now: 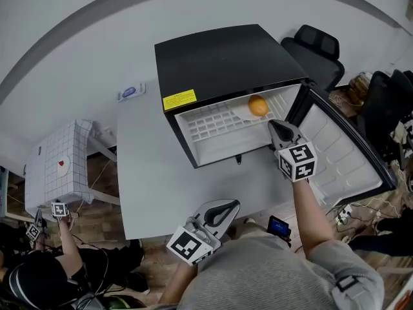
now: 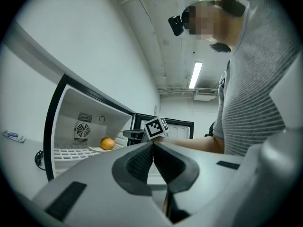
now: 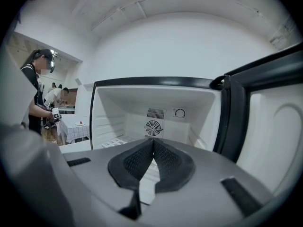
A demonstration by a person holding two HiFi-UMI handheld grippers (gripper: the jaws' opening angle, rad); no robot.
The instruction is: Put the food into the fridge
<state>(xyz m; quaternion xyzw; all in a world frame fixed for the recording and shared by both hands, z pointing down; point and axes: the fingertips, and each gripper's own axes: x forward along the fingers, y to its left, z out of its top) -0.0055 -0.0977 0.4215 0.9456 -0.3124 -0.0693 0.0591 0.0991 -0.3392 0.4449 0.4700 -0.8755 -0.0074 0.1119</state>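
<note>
An orange [image 1: 258,105] lies on a small plate on the white wire shelf inside the open black mini fridge [image 1: 213,63]; it also shows in the left gripper view as the orange [image 2: 107,144]. My right gripper [image 1: 276,129] is shut and empty, just in front of the fridge opening, below the orange. In the right gripper view the right gripper [image 3: 153,145] points into the white fridge interior [image 3: 156,122], its jaws pressed together. My left gripper [image 1: 226,208] is shut and empty, held low near my body. Its jaws [image 2: 152,148] meet with nothing between them.
The fridge door [image 1: 342,154] stands wide open to the right. The fridge sits on a grey table [image 1: 148,173]. Black office chairs [image 1: 316,50] stand at the back right. A checked-cloth table [image 1: 61,166] and another person with grippers [image 1: 45,263] are at the left.
</note>
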